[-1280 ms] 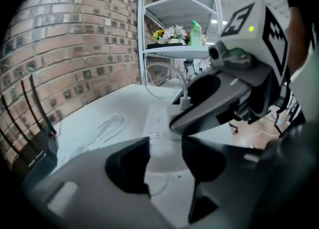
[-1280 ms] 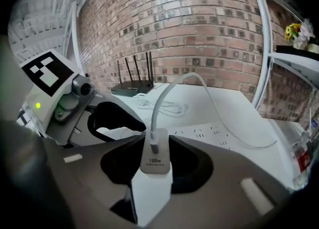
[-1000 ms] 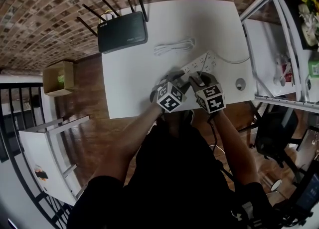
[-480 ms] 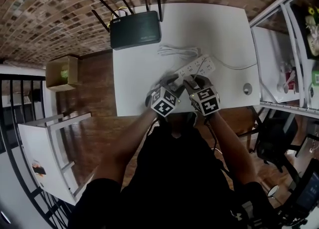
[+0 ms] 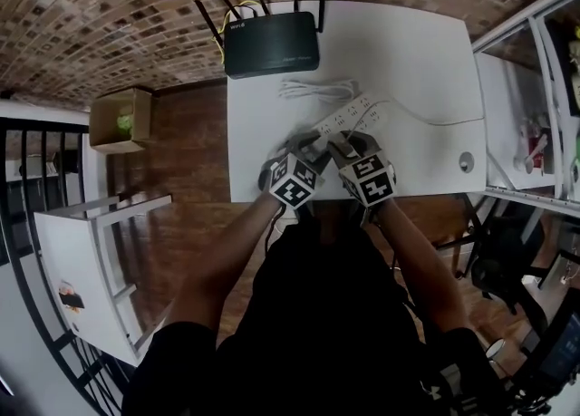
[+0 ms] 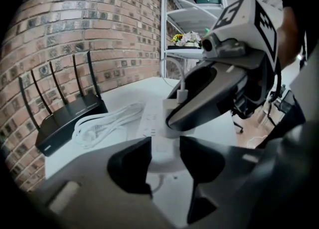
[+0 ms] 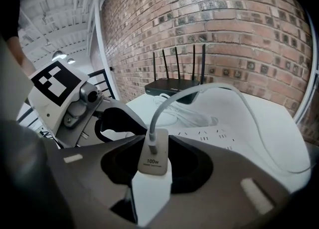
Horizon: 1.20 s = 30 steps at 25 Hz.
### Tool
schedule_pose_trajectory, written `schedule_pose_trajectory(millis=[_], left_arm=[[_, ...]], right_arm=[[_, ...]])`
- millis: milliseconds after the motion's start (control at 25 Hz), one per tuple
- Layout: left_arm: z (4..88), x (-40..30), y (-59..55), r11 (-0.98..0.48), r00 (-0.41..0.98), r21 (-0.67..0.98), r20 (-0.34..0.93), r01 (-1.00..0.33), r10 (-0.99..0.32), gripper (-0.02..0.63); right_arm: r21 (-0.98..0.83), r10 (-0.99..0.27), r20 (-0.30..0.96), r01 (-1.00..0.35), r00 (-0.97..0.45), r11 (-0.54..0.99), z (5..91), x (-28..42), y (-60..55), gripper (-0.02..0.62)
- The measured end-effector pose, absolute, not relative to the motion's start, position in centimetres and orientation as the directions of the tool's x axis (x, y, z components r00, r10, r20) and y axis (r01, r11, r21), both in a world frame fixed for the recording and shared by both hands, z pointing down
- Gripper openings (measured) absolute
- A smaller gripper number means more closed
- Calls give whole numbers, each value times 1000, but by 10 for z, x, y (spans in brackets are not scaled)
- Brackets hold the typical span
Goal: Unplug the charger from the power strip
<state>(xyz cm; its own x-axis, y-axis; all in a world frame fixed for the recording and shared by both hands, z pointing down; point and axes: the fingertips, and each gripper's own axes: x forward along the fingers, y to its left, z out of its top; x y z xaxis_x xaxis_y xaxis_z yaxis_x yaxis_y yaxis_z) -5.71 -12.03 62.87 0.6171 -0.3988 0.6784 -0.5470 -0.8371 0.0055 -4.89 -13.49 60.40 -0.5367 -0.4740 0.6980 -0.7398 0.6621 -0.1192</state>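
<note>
Left claw [image 6: 164, 149] clamps the end of the long white plastic power strip [image 6: 148, 119] on the white worktop [image 5: 426, 43]; right claw [image 7: 154, 170] grips the white rectangular charger block [image 7: 149, 199].

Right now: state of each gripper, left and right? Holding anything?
Left gripper: closed on the end of the power strip.
Right gripper: closed on the white charger.

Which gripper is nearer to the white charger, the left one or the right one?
Right. The right gripper grips the charger itself; the left gripper clamps the end of the power strip, short of the charger.
</note>
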Motion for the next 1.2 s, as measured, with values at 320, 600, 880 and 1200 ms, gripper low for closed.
schedule_pose_trajectory(millis=[320,600,880,1200], left_arm=[[630,-59,-119,-835,658,46,640,-548,-397,178],[630,-57,-119,-838,652,52,655,-544,-382,176],[629,-59,-119,-828,651,57,649,-557,-394,176],[629,-60,-120,-825,656,60,640,-562,-400,172]], right_arm=[[-100,-509,692,-766,-512,634,601,-56,-131,143],[-84,-528,671,-761,-520,643,594,-55,-132,141],[-85,-512,685,-755,-519,650,597,-54,-131,141],[-76,-546,644,-754,-537,652,579,-56,-135,141]])
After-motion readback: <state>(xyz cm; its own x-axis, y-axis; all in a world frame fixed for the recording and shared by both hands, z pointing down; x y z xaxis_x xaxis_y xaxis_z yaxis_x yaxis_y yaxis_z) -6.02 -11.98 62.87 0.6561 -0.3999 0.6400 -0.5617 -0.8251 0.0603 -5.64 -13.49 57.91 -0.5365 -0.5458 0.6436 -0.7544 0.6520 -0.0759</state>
